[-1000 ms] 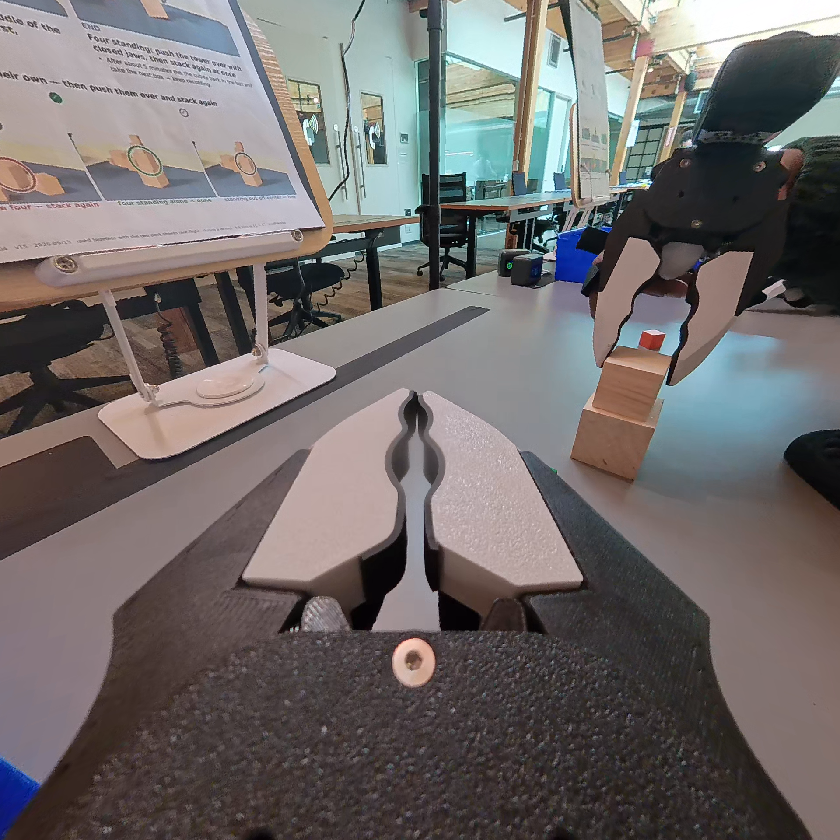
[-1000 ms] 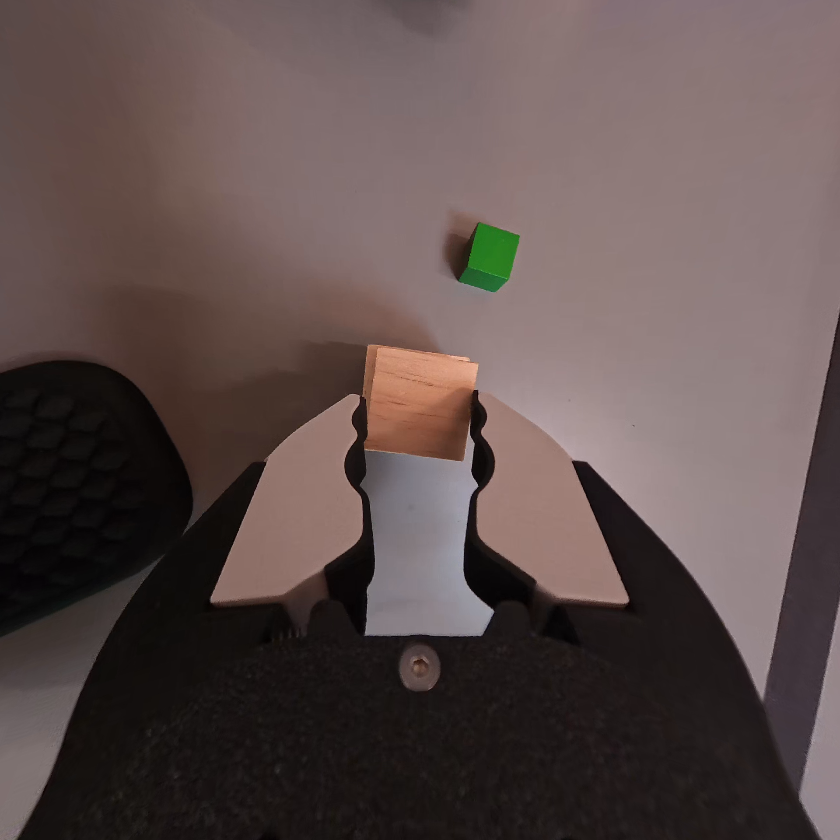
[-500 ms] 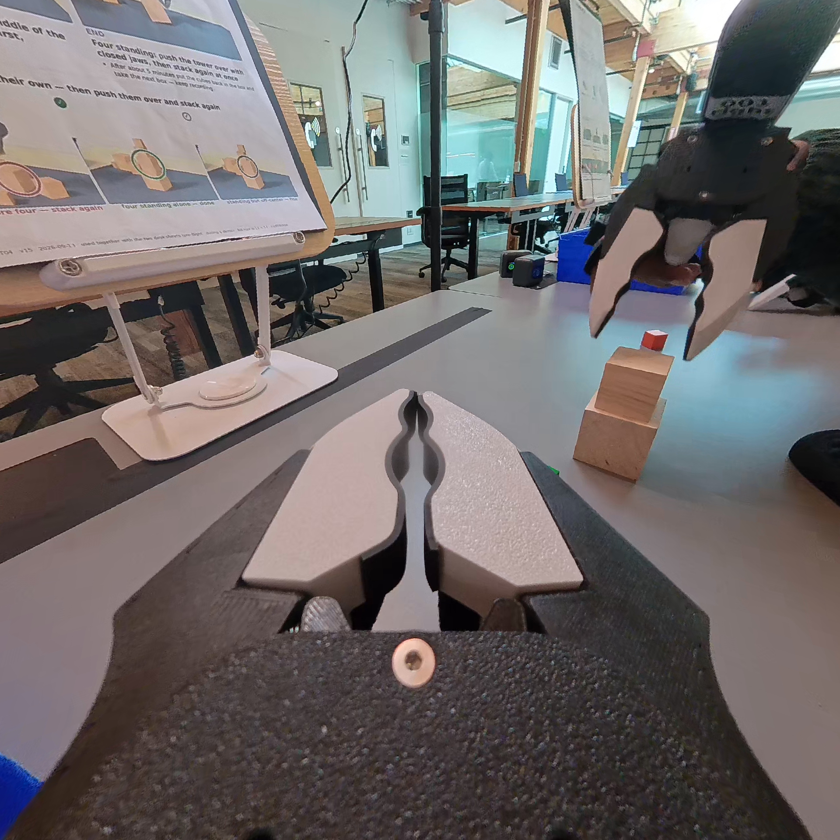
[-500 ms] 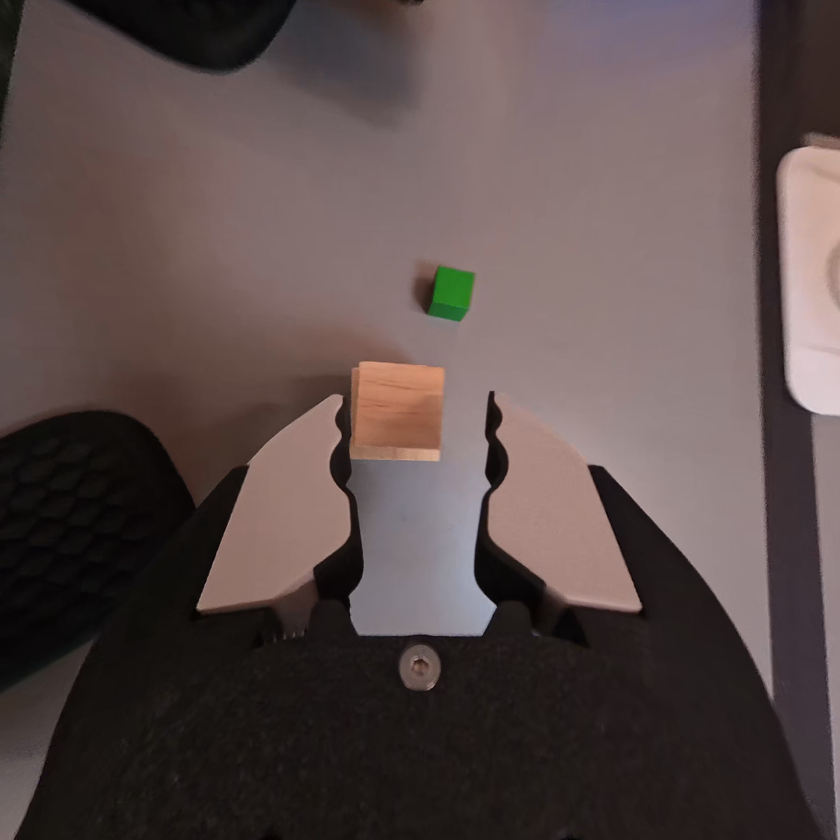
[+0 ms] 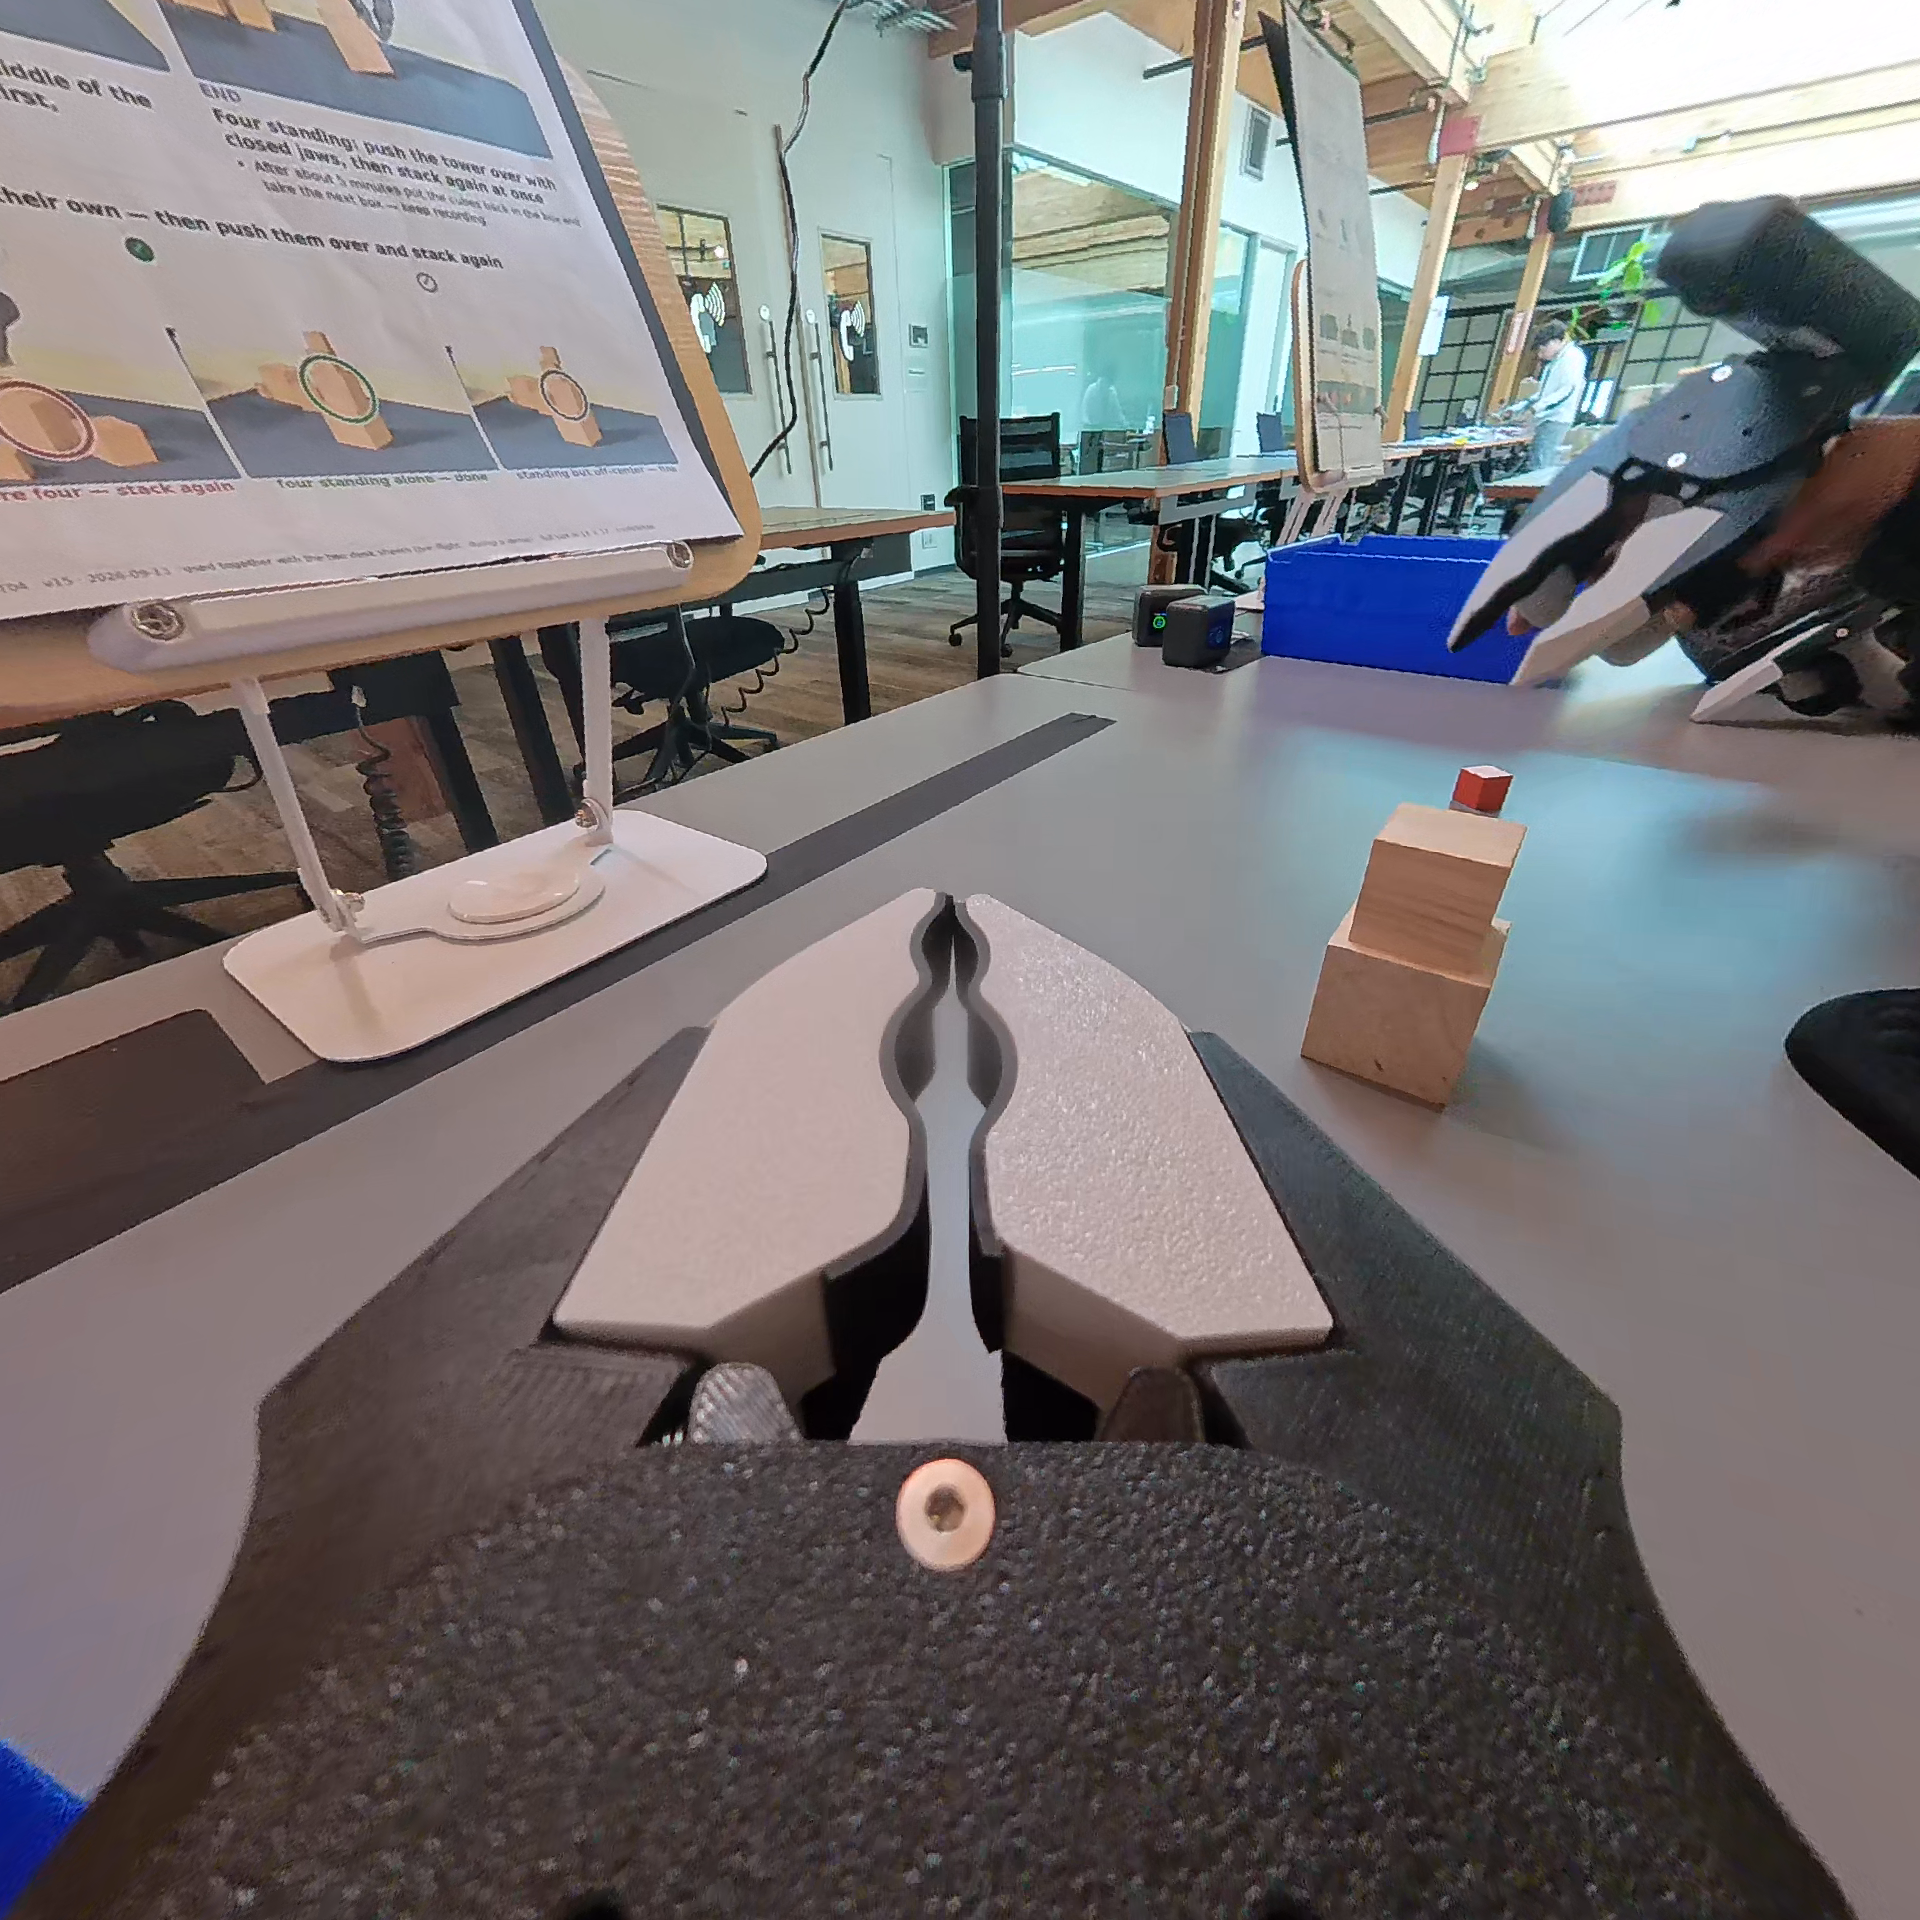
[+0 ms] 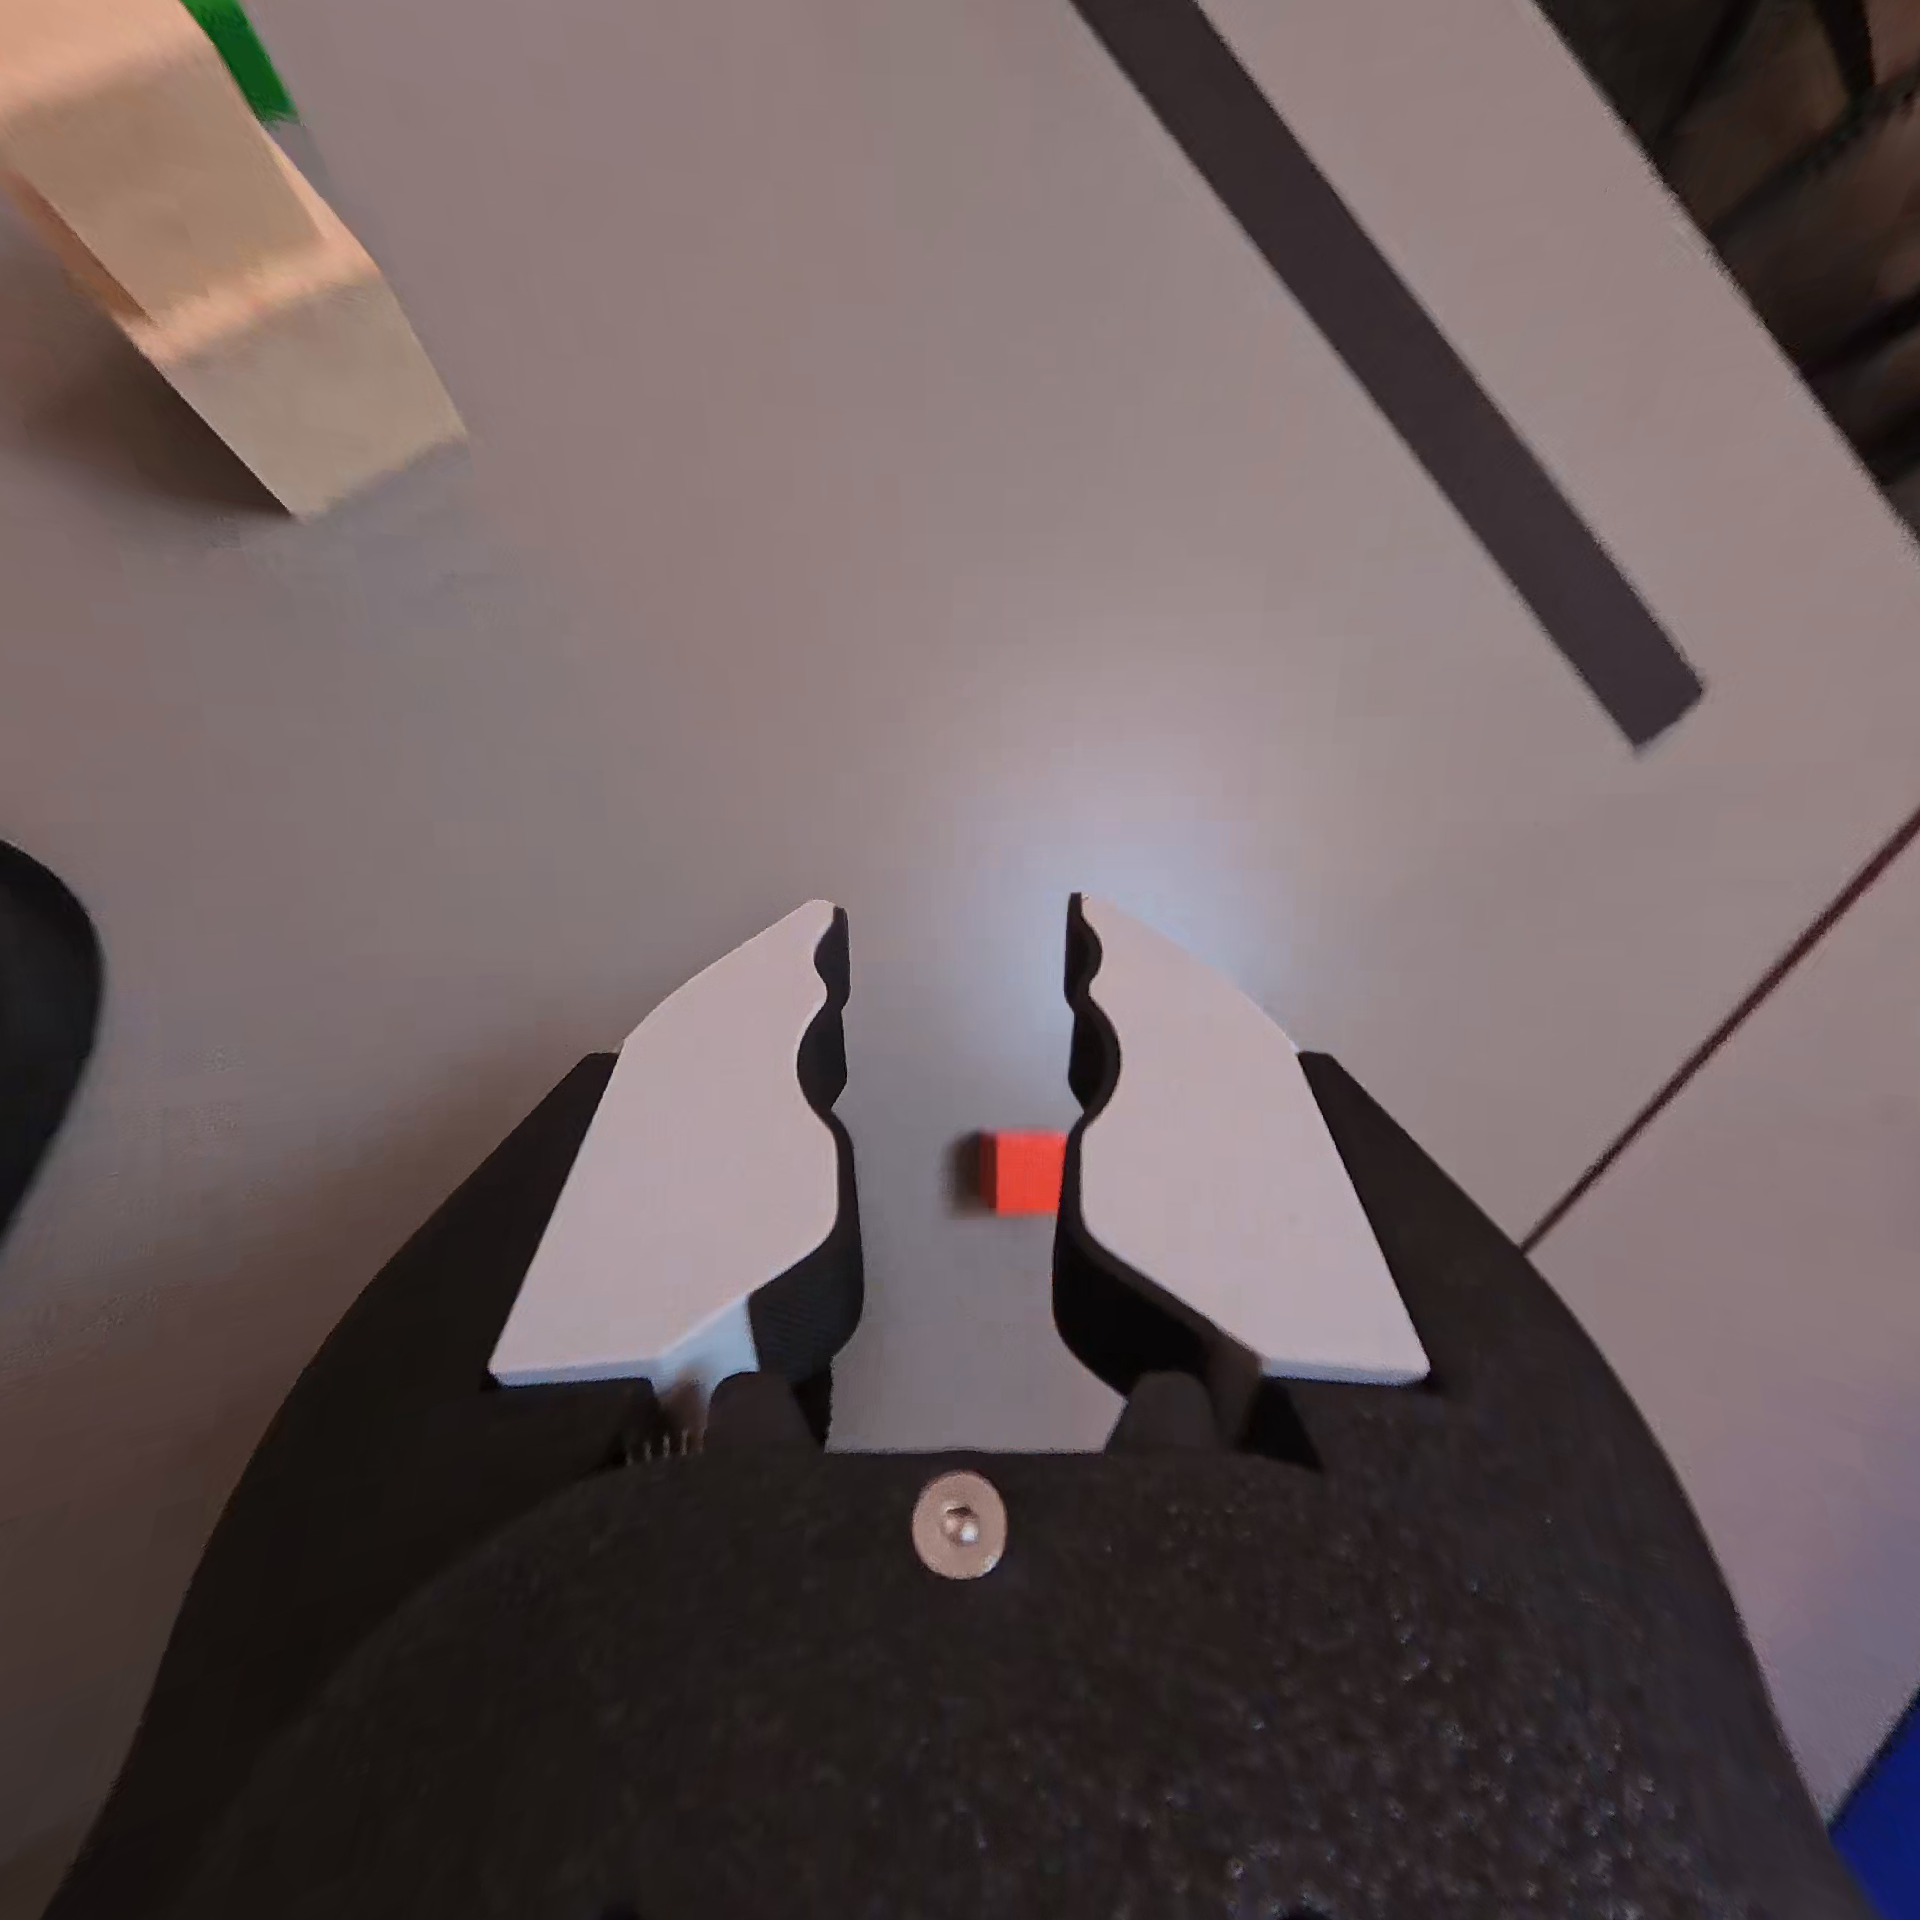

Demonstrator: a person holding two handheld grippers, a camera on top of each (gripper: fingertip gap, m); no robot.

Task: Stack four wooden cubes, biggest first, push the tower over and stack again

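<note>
While the left gripper (image 5: 948, 909) is lying low over the table (image 5: 1195, 831) with fingers together on nothing, a blue bin (image 5: 1361, 603) is sitting at 1 o'clock, contents hidden. Two wooden blocks (image 5: 1413, 956) are standing stacked at 2 o'clock, a red cube (image 5: 1481, 788) behind them. The right gripper (image 6: 956, 914) is hovering with fingers apart, the red cube (image 6: 1023, 1172) showing between them on the table below, untouched.

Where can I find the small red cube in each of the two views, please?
Left wrist view: the red cube sits on the table right of centre, behind the two stacked wooden blocks.
Right wrist view: the cube lies between the open fingers, against the right one.
Shared landmark: the wooden blocks, upper left there.
</note>
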